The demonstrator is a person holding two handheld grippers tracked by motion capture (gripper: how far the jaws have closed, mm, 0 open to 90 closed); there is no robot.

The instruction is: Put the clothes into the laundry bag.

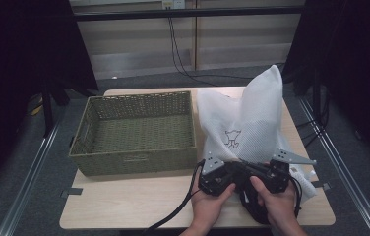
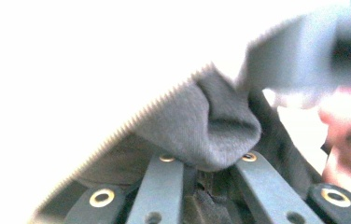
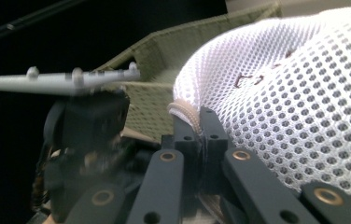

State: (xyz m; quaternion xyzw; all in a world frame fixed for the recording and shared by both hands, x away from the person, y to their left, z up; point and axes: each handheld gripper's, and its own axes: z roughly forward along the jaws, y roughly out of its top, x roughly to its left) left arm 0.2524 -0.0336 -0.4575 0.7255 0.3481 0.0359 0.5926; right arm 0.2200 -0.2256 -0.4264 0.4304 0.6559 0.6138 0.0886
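Observation:
A white mesh laundry bag (image 1: 252,118) stands on the table's right half, beside a woven olive basket (image 1: 134,164). Both hands hold their grippers side by side at the bag's near edge. In the left gripper view, my left gripper (image 2: 201,163) is shut on a fold of dark grey cloth (image 2: 201,121), next to a toothed zipper edge (image 2: 155,107). From above, the left gripper (image 1: 230,169) sits over the dark cloth (image 1: 252,204), which hangs between the hands. My right gripper (image 3: 200,126) is shut on the mesh bag's (image 3: 295,93) corded rim; in the high view the right gripper (image 1: 266,169) touches the bag.
The basket's (image 3: 164,56) inside holds nothing and it fills the table's left half. Bare wooden table (image 1: 124,201) lies in front of it. The other gripper (image 3: 89,121) with its grey plate sits close on the left of the right gripper view. Dark curtains flank the table.

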